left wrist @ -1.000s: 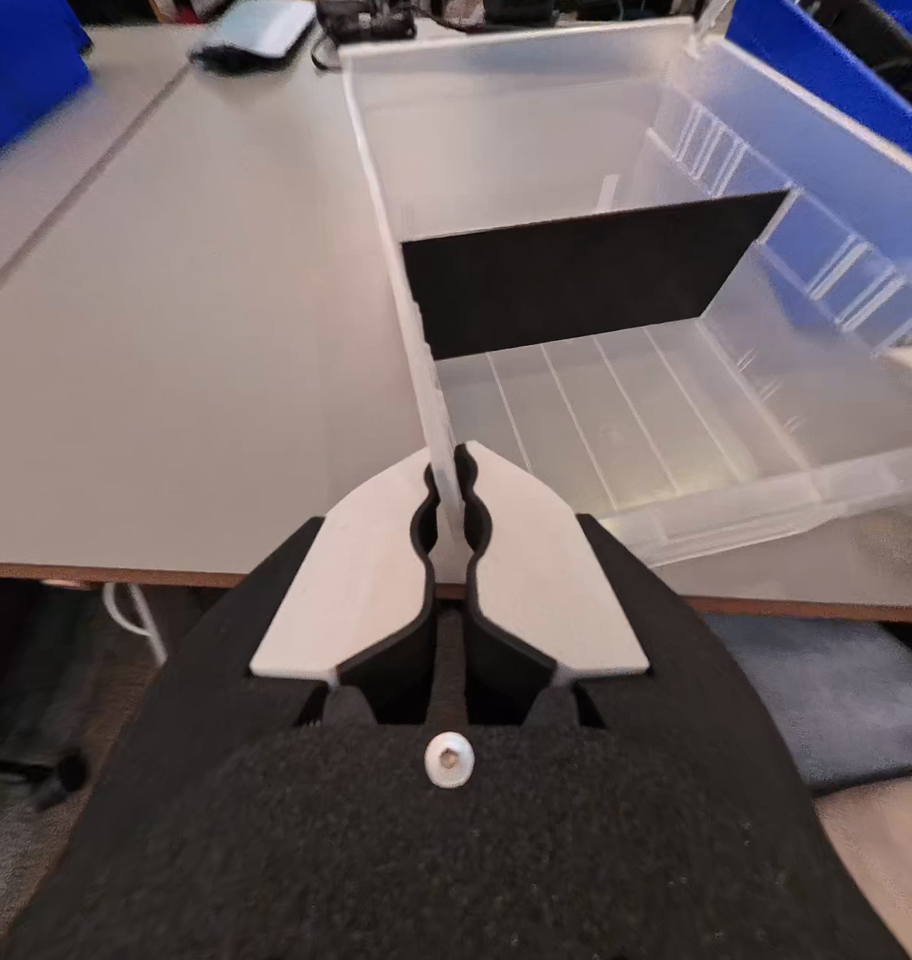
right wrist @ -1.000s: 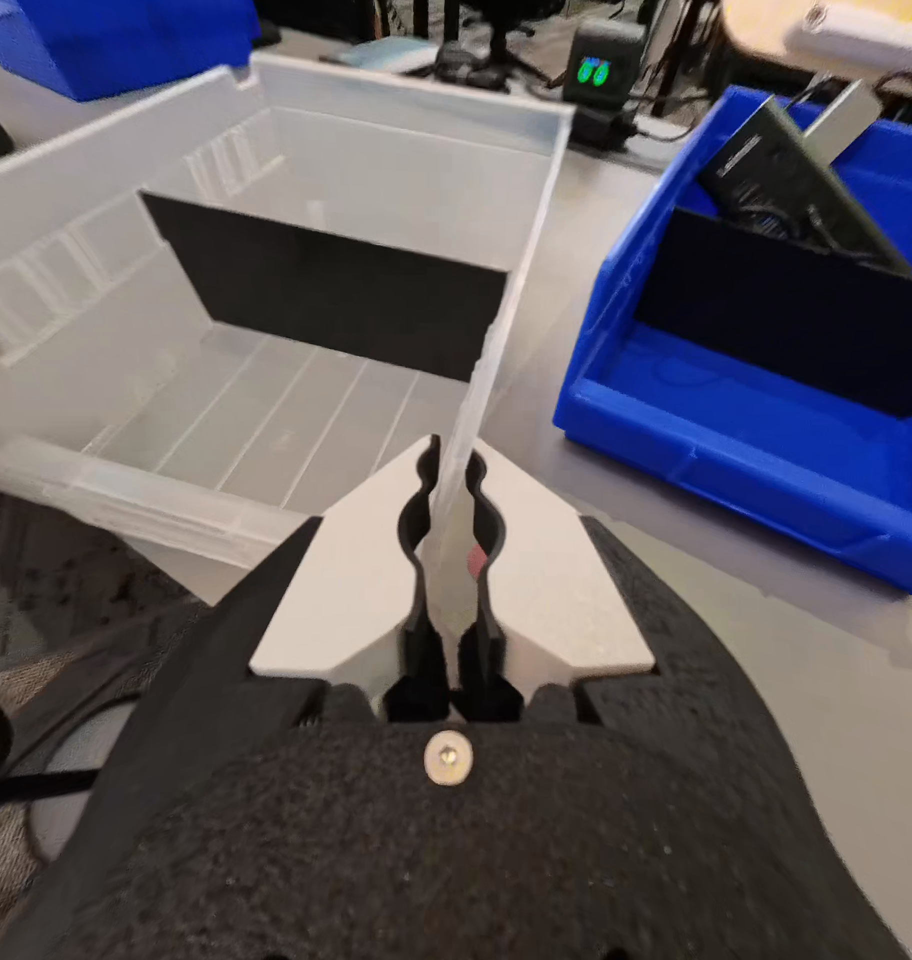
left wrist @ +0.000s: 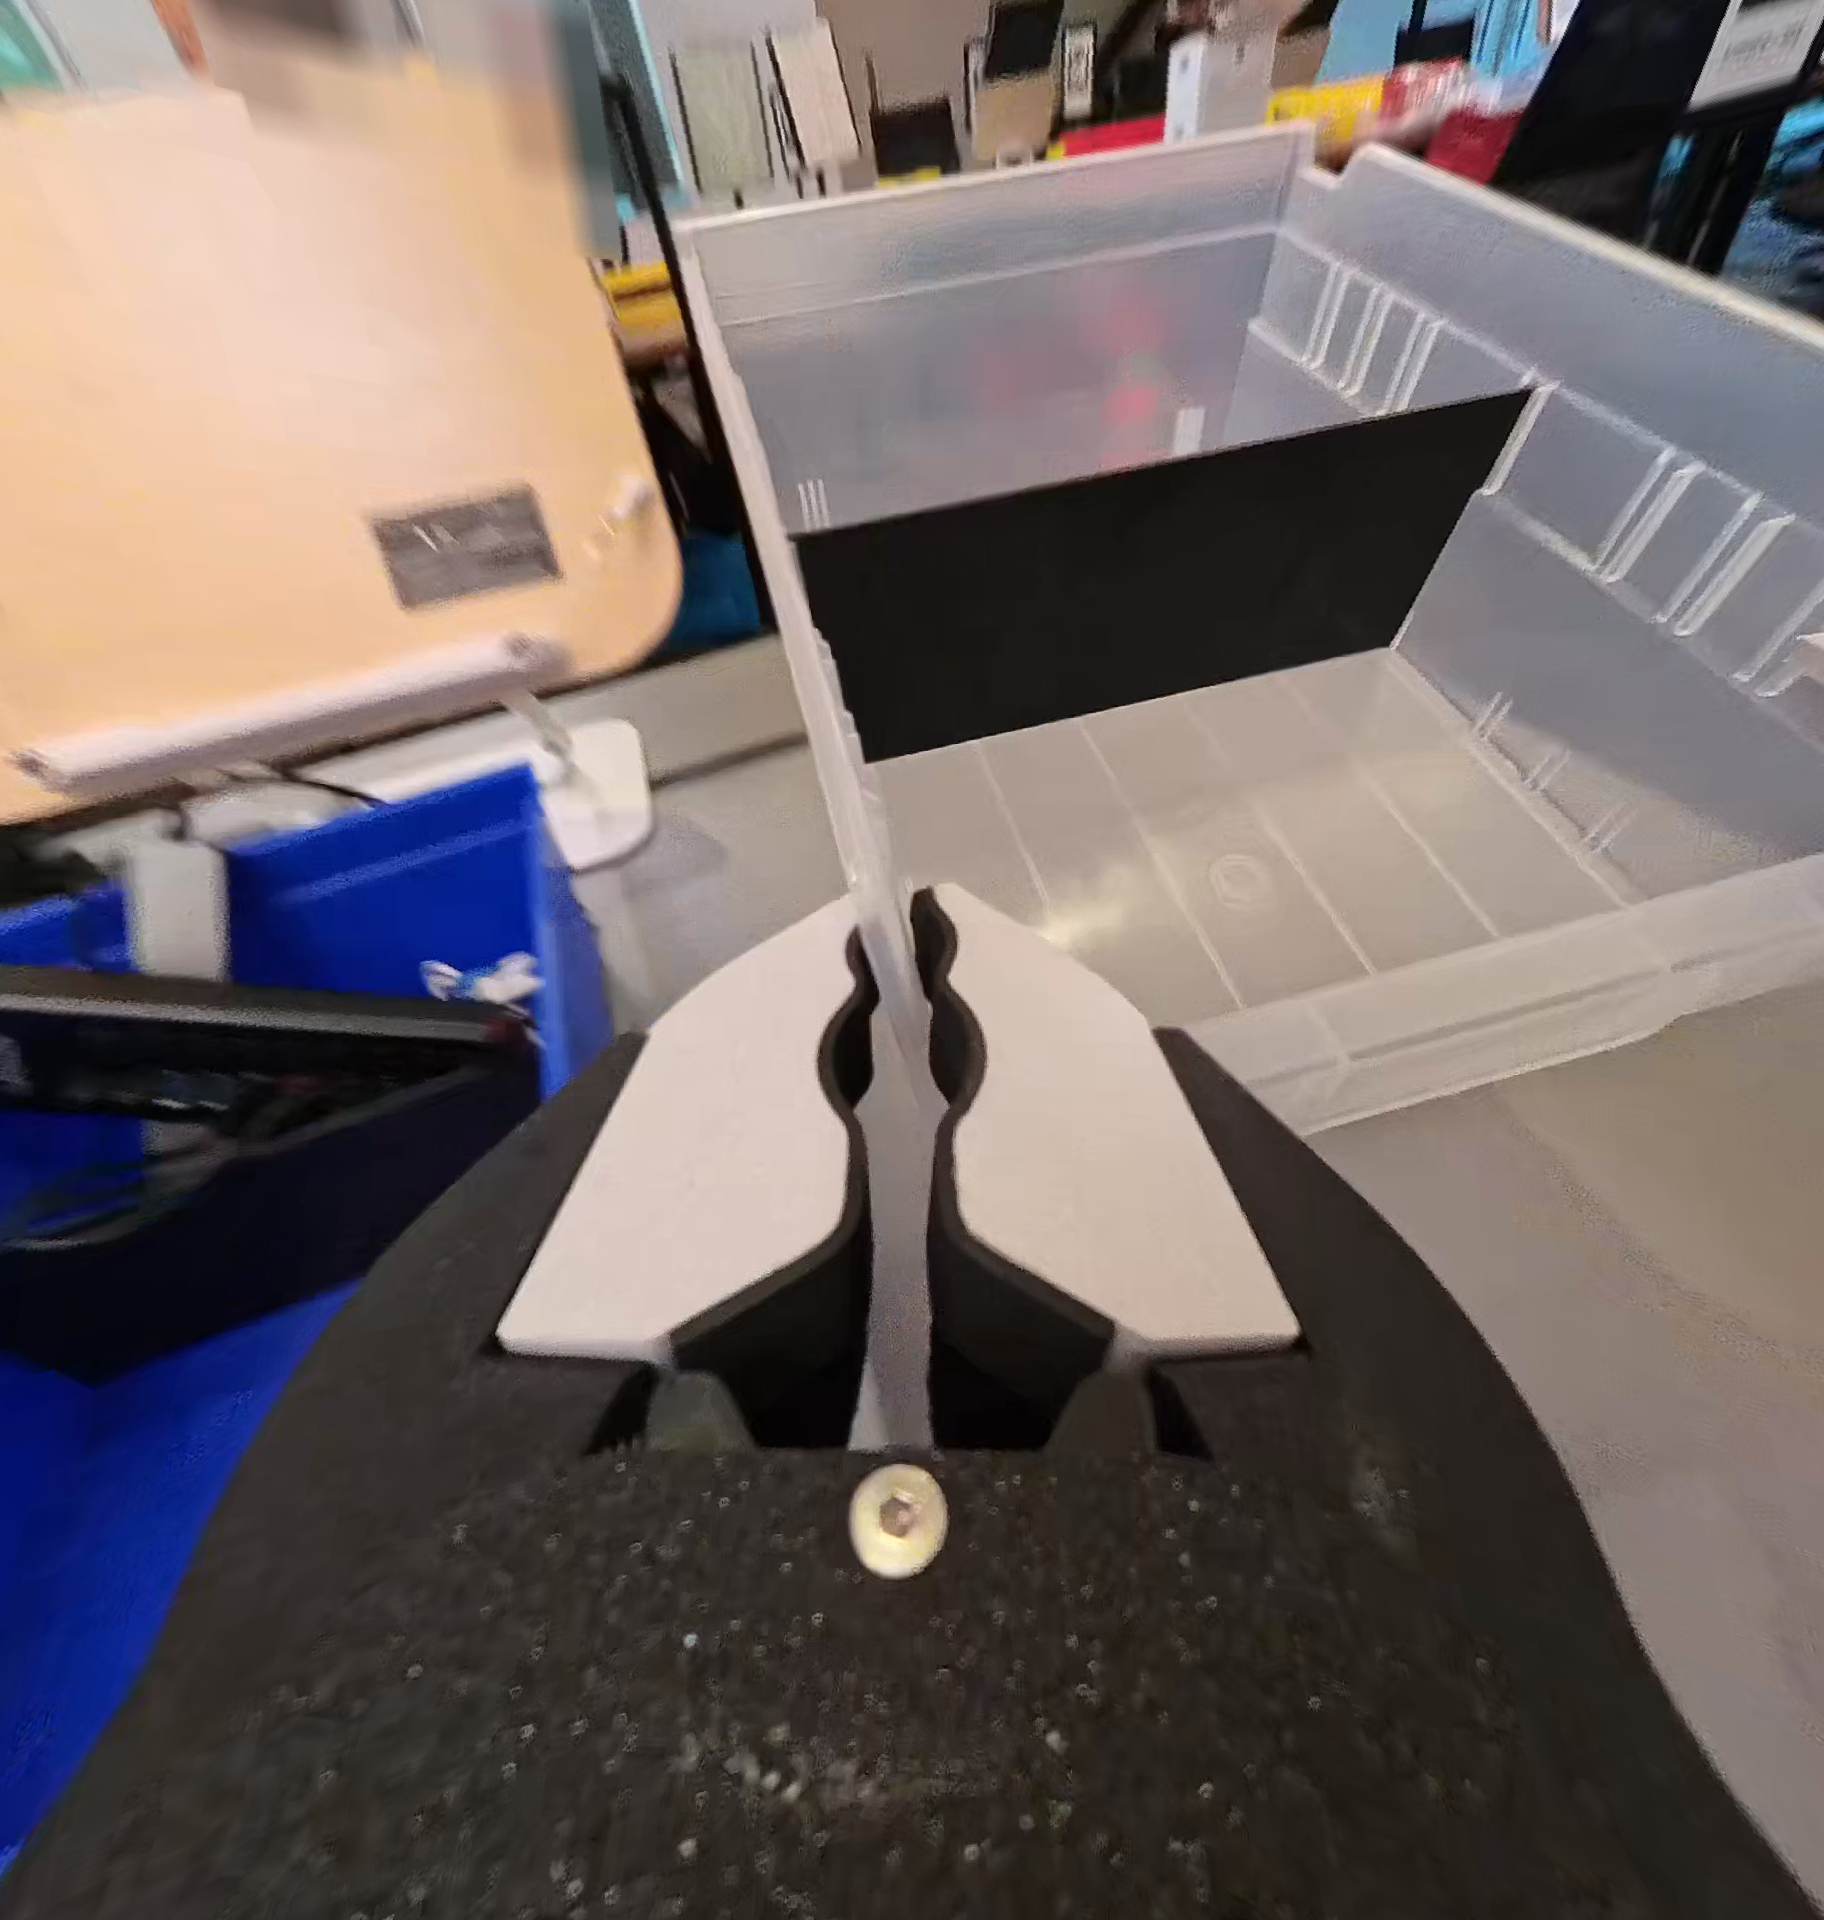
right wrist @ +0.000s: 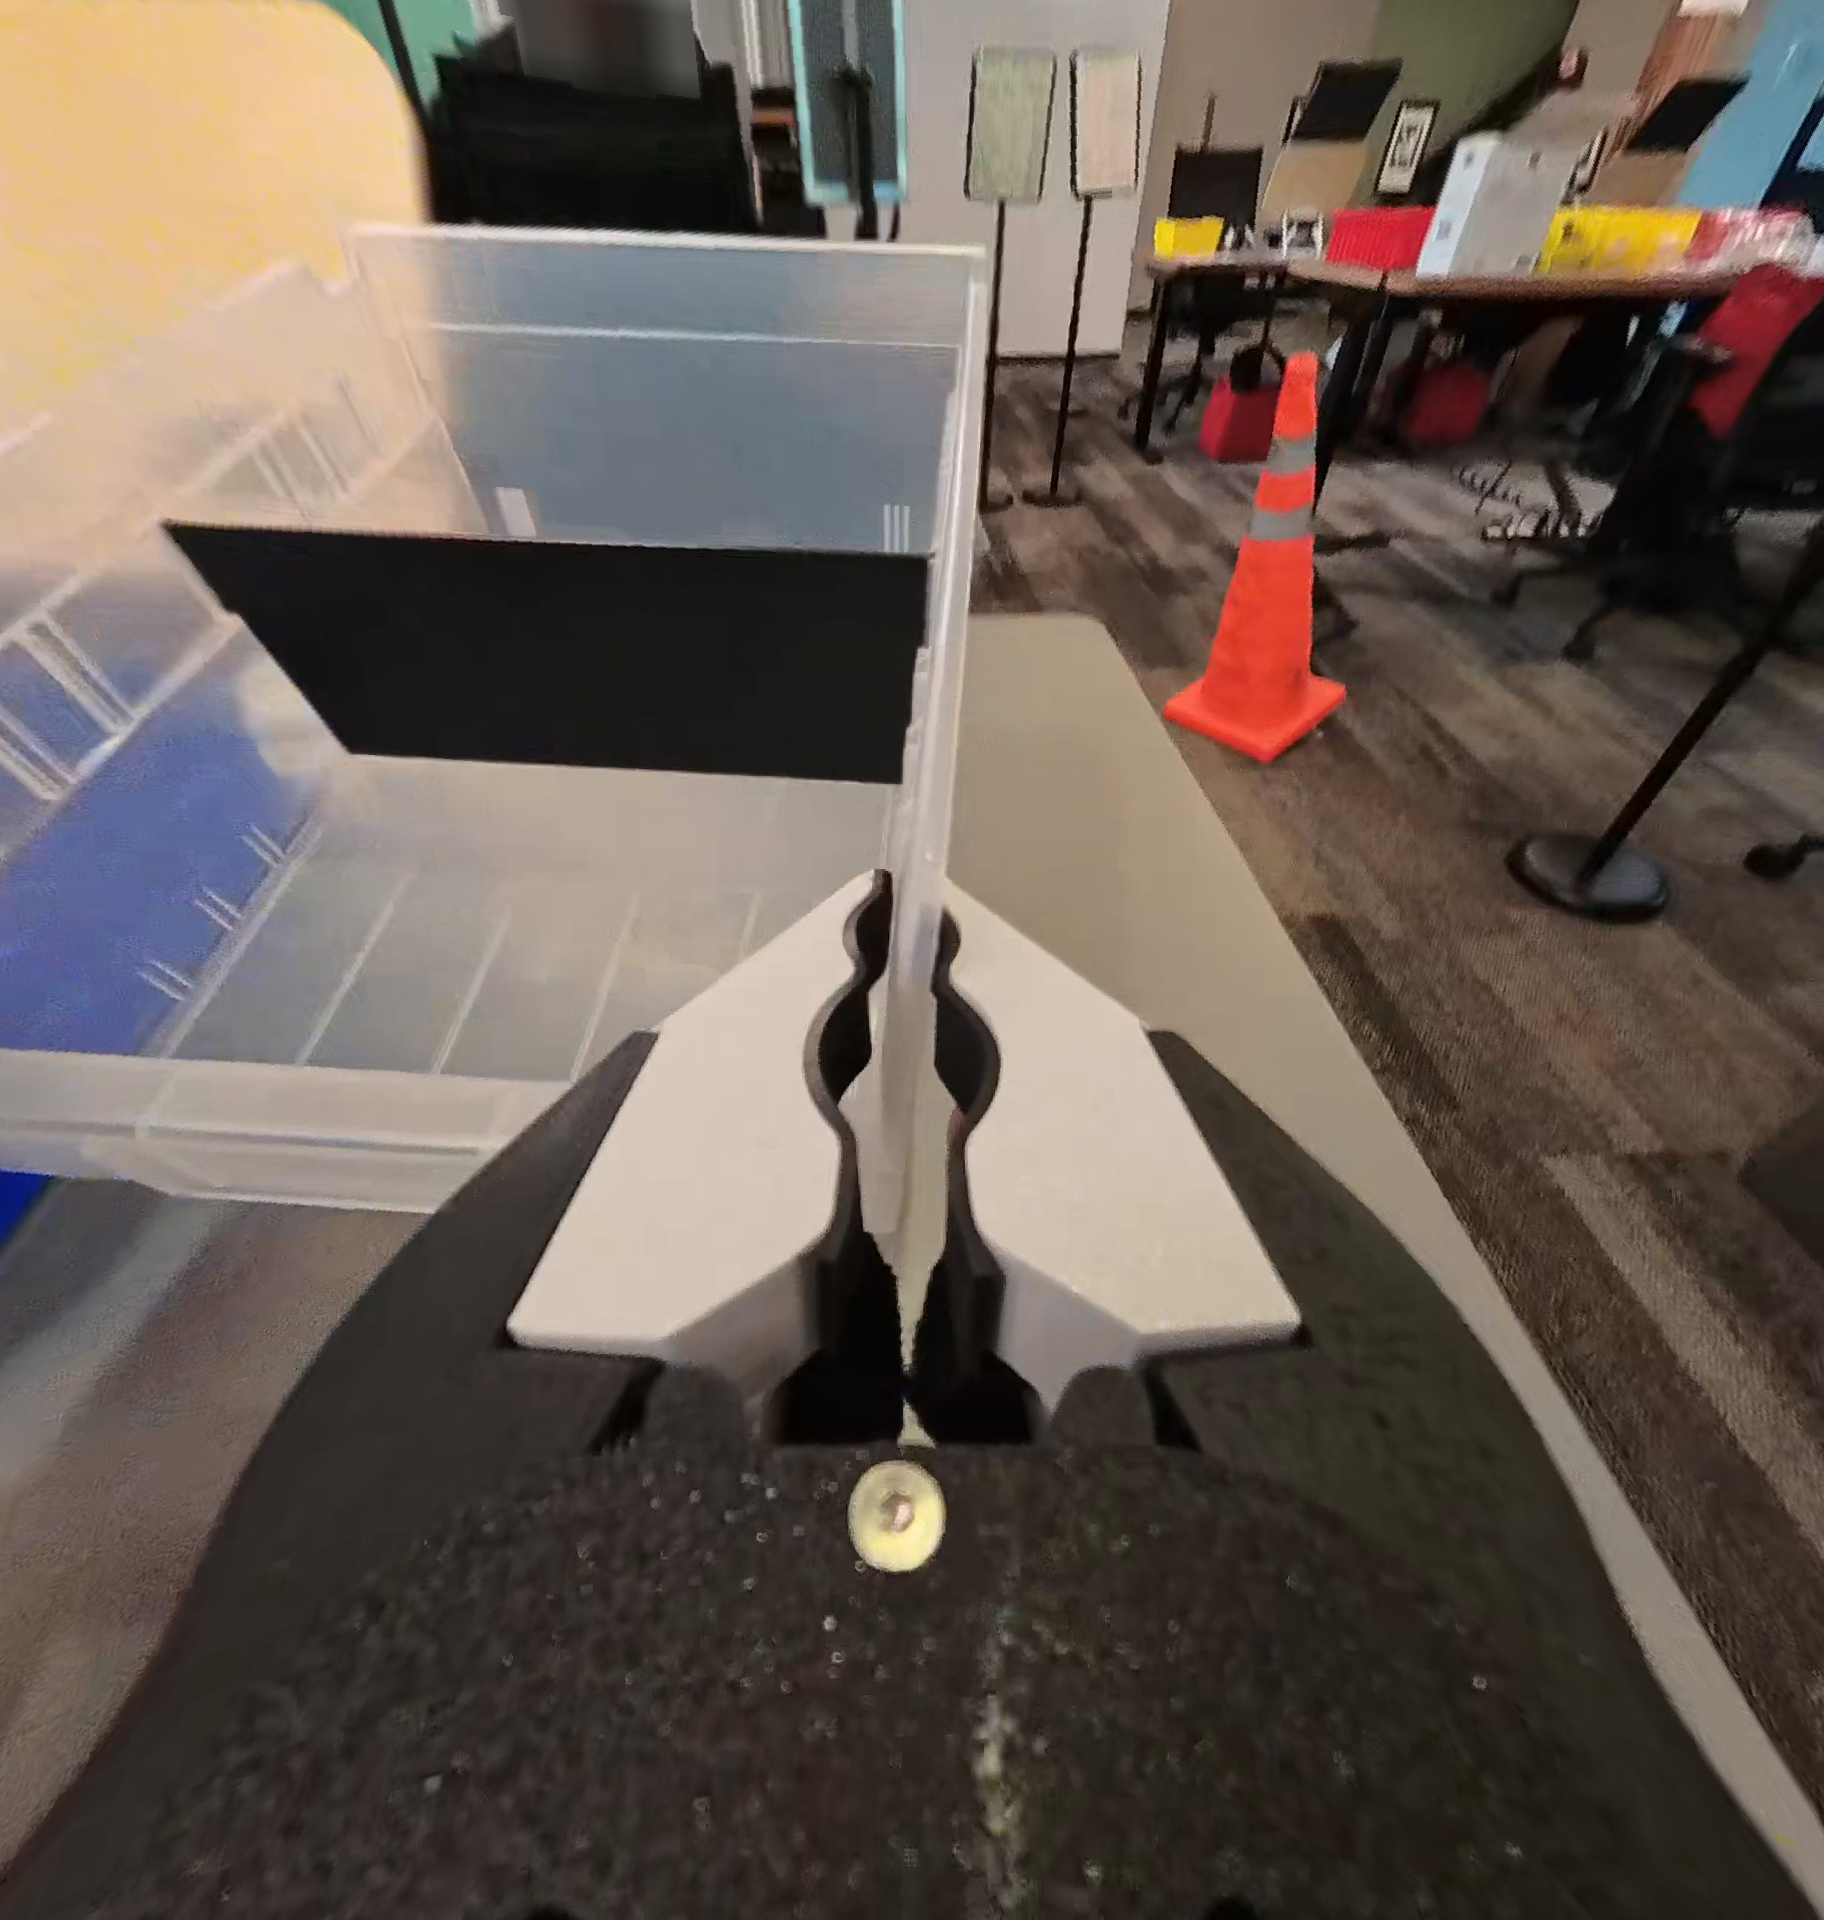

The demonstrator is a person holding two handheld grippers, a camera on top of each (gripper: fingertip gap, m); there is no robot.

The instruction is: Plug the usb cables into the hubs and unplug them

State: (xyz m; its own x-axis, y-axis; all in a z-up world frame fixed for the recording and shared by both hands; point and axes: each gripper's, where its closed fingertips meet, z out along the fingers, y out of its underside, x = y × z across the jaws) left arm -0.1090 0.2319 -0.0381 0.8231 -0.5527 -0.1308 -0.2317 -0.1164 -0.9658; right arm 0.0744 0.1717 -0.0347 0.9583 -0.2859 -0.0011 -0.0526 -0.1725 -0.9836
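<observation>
A clear plastic bin [left wrist: 1407, 852] with a black divider [left wrist: 1126, 582] is held between both grippers. My left gripper [left wrist: 895, 935] is shut on the bin's left wall. My right gripper [right wrist: 910, 925] is shut on the bin's right wall [right wrist: 939, 665]; the bin [right wrist: 534, 935] and its black divider [right wrist: 596, 655] fill the left of that view. Both compartments of the bin look empty. A blue bin [left wrist: 347, 935] to the left holds a black flat device [left wrist: 212, 1039] and dark cables. No plug or hub port is clearly visible.
The grey table [right wrist: 1074, 790] ends just right of the clear bin, with carpet floor beyond. An orange traffic cone [right wrist: 1266, 582] and a black stanchion base [right wrist: 1588, 873] stand on the floor. A white stand [left wrist: 596, 790] sits behind the blue bin. The grippers' ends are close to 20 cm from one another.
Both grippers have carried the clear bin to a new spot: the blue bin, before on its right, is now on its left, and the table's right edge and floor now show.
</observation>
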